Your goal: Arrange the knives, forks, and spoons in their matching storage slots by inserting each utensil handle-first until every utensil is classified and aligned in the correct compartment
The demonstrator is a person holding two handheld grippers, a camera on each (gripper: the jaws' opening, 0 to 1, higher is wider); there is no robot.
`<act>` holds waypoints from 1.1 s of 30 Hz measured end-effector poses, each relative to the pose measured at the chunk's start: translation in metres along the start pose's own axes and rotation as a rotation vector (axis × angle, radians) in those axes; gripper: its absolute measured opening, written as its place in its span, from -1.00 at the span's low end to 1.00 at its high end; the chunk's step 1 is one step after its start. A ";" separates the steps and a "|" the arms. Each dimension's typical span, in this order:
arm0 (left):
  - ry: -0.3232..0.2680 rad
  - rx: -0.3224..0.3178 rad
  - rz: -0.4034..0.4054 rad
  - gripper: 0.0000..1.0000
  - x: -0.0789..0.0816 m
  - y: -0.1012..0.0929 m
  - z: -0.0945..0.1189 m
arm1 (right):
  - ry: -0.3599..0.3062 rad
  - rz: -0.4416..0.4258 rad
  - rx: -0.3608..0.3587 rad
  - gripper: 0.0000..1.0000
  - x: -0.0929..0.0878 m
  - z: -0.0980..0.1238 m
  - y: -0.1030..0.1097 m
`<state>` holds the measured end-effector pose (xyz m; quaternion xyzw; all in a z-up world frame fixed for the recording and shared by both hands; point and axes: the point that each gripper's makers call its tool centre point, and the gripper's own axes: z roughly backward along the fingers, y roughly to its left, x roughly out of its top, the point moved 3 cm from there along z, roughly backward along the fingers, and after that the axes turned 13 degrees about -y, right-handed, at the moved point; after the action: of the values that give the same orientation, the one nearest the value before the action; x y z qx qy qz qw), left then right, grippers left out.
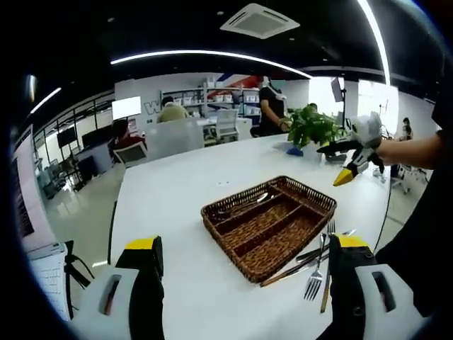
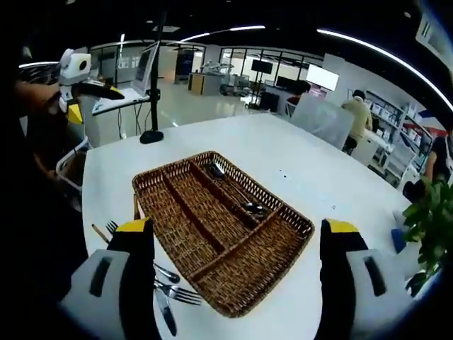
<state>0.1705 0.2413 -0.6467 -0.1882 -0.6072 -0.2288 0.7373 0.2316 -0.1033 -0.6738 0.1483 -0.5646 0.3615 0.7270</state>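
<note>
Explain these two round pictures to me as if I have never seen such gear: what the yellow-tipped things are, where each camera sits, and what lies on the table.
There is no robot here. A person holds a hand-held gripper in each hand, a tool with two yellow-tipped jaws, and a fisheye camera rides on each one.

The left gripper view looks along the left hand-held gripper; its jaws stand wide apart and hold nothing. The right hand-held gripper shows raised at the right of that view.

The right gripper view looks along the right hand-held gripper; its jaws are also apart and empty.

On the white table sits a wicker tray split into long compartments. One compartment holds spoons. Beside the tray, loose on the table, lie forks and other cutlery, not yet sorted. A potted plant stands at the far edge.
</note>
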 end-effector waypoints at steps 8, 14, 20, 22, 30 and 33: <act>0.029 -0.014 -0.028 0.99 -0.007 -0.023 0.003 | -0.005 -0.085 -0.076 1.00 -0.013 0.044 0.001; 0.025 -0.017 -0.020 0.99 -0.007 -0.037 0.004 | -0.018 -0.152 -0.107 1.00 -0.017 0.070 0.009; 0.029 -0.018 -0.019 0.99 -0.009 -0.046 0.004 | -0.009 -0.170 -0.120 1.00 -0.023 0.086 0.016; 0.026 -0.014 -0.024 0.99 -0.008 -0.047 0.004 | -0.011 -0.164 -0.125 1.00 -0.022 0.089 0.014; 0.038 -0.024 -0.028 0.99 -0.004 -0.045 0.001 | -0.025 -0.165 -0.136 1.00 -0.018 0.090 0.004; 0.044 -0.036 -0.040 0.97 -0.001 -0.045 -0.002 | -0.035 -0.164 -0.137 1.00 -0.017 0.089 0.002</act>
<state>0.1466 0.2037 -0.6478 -0.1841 -0.5901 -0.2587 0.7422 0.1648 -0.1637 -0.6616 0.1502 -0.5866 0.2587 0.7526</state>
